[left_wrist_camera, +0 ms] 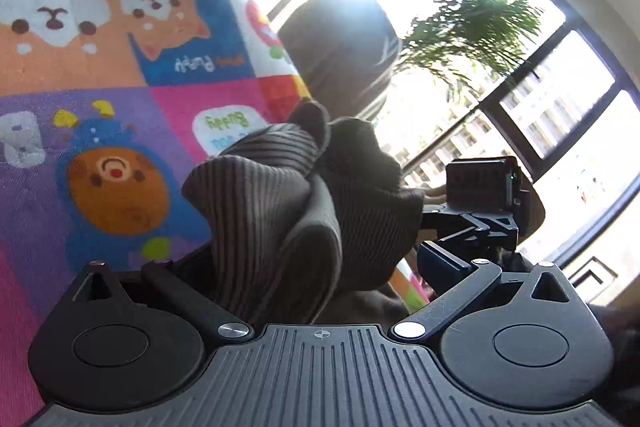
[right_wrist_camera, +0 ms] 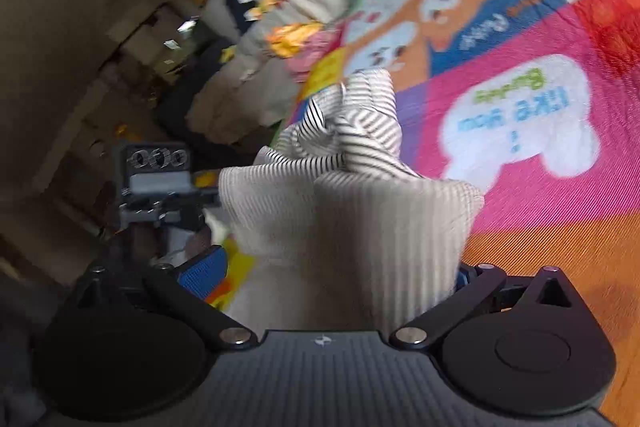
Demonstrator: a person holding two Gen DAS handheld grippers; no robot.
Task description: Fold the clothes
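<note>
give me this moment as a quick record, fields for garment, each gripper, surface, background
garment: striped ribbed cloth, bunched, lifted off the surface
left gripper: fingers hidden by cloth, looks shut on the striped ribbed cloth
right gripper: cloth fills the gap between its fingers, looks shut on it
surface: cartoon patchwork quilt under both grippers
background: bright window with a palm outside; cream cushions and cardboard boxes in right wrist view

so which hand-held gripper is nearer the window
Right, likely. Seen from the left hand-held gripper, the right hand-held gripper sits toward the window; both hold the striped garment.
</note>
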